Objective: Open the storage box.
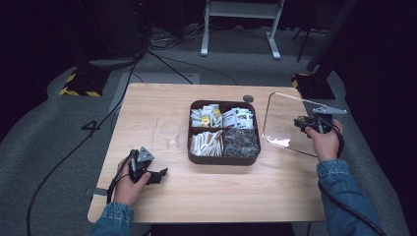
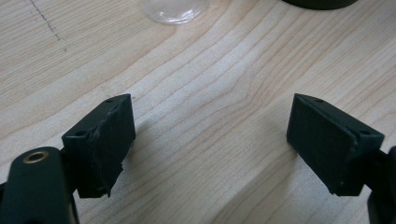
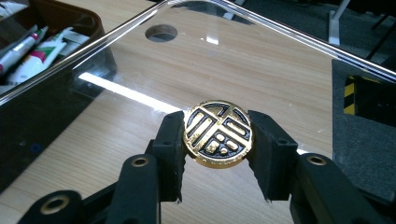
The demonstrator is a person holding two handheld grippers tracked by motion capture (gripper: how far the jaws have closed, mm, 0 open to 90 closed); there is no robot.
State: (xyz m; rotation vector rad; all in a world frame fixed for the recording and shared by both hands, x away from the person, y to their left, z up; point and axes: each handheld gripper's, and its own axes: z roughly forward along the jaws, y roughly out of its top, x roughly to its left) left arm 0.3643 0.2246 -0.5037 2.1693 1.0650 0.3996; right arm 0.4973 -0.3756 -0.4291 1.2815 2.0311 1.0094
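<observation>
Clear lid [image 1: 287, 120] tilts upright, knob [image 3: 218, 133] in right tongs [image 3: 218, 149].

left gripper [image 2: 211, 140] fingers apart | over bare table [image 2: 219, 84] | glass [image 2: 175, 10] ahead

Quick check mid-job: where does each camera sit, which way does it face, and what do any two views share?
High view: above the person's side, looking forward and down on the pale wooden table; forearms and both claws show.
Left gripper view: rides the left claw, open, facing bare tabletop.
Right gripper view: rides the right claw, shut on the round gold-and-black knob of the clear lid.
Shared: high and right views show the lid.
</observation>
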